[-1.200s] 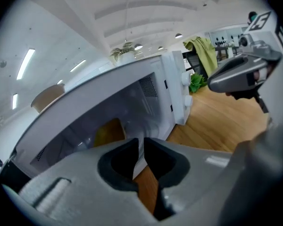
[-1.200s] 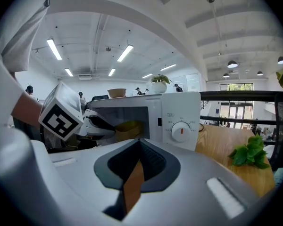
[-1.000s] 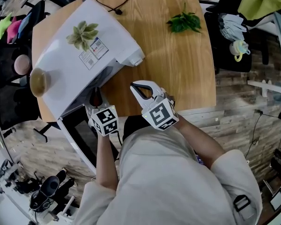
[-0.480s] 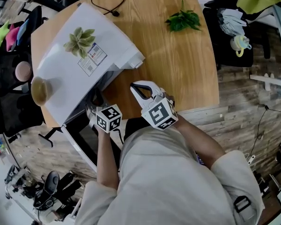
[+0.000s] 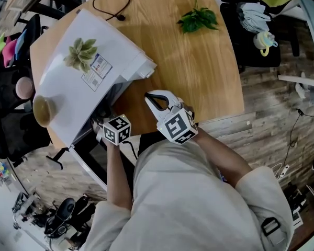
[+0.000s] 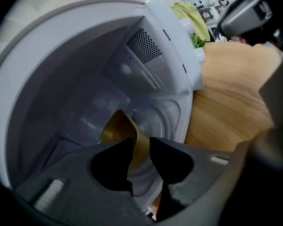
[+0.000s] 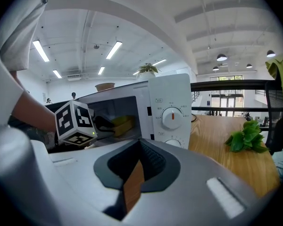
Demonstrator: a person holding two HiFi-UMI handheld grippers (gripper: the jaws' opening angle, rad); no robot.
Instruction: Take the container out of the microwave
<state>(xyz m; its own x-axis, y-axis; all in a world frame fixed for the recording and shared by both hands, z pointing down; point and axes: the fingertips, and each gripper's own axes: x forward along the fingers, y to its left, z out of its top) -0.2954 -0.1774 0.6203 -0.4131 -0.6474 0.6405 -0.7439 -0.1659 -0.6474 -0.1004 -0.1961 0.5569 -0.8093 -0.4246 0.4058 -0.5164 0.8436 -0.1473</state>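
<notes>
The left gripper point(image 6: 140, 149), its jaws just opening, loosely straddles the yellow container point(image 6: 114, 128) wall inside the microwave point(image 6: 80, 41). The right gripper point(image 7: 140, 149) is closed and empty.

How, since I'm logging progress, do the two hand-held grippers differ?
The left hand-held gripper reaches into the microwave; the right hand-held gripper hovers over the table. Left jaws have just been opening, with the wall of the yellow container between them; right jaws are together, empty. Both carry marker cubes.

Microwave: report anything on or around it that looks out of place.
A brown bowl sits on top of the microwave, at a front corner, with a small plant nearby: an odd, exposed perch. Nothing spilled or damaged shows.
</notes>
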